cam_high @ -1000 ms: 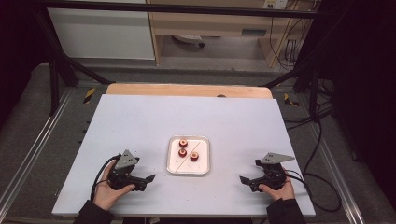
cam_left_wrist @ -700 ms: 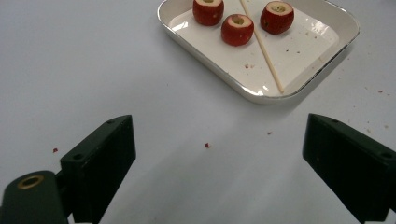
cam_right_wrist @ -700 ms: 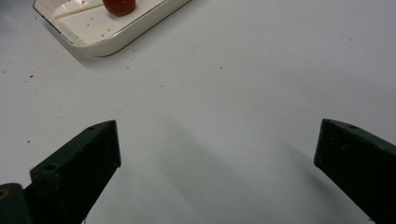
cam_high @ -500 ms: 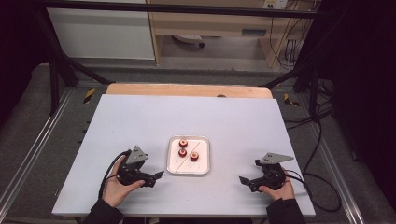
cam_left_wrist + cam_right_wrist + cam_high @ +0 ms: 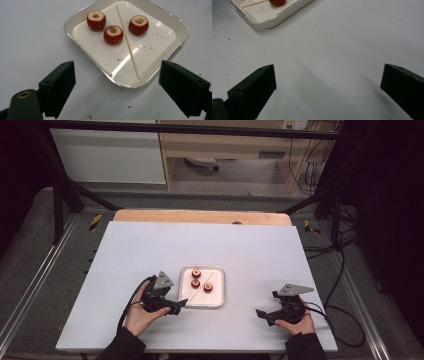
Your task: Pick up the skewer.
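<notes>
Left gripper (image 5: pixel 179 306): jaws apart, just narrowing slightly, nothing between, at tray's near-left edge | right gripper (image 5: pixel 264 315): jaws released, empty, well apart from tray | tray (image 5: pixel 218 297): mid-table (image 5: pixel 150 245) | skewer (image 5: pixel 127 41): diagonal in tray | three cored red fruits (image 5: pixel 113 34): tray's far part, flanking skewer

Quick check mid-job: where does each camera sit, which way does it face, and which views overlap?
High view: above the person's side, looking forward and down at the table; both hands, left tool and right tool show.
Left gripper view: on the left tool, facing the tray; open jaws show.
Right gripper view: on the right tool, facing bare table; open jaws show.
All three share the tray, skewer and fruit.
</notes>
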The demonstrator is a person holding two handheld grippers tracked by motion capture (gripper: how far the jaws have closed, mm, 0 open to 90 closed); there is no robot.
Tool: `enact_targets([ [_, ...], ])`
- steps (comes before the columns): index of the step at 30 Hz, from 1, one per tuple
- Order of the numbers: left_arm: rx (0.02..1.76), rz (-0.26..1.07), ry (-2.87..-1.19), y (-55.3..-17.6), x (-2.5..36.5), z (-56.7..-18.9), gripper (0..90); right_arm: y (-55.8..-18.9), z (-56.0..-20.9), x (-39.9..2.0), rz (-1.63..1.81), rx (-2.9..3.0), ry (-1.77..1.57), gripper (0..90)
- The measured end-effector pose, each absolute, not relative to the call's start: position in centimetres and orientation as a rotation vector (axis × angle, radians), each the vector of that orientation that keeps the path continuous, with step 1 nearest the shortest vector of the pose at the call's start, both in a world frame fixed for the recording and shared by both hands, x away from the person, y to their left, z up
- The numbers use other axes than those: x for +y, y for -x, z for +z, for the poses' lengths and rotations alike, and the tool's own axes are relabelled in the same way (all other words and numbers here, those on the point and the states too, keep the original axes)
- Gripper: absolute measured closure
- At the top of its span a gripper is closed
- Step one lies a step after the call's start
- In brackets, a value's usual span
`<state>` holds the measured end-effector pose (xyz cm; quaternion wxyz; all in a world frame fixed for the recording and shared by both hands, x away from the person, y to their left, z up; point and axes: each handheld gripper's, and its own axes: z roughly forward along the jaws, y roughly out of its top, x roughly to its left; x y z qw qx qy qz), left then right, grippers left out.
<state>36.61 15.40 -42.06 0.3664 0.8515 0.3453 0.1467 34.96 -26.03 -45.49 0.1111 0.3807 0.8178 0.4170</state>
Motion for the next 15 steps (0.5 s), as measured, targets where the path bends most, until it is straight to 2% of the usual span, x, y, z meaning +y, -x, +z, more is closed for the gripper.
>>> enact_targets([
  [9,0.892,0.369,-2.208,-37.5,12.8,-42.0,24.3,-34.9,-45.5,-26.0,1.219,2.408,-1.125,1.0],
  [15,0.917,0.349,-2.231,-38.1,11.6,-42.7,38.2,-35.0,-45.5,-26.0,1.218,2.408,-1.127,1.1],
])
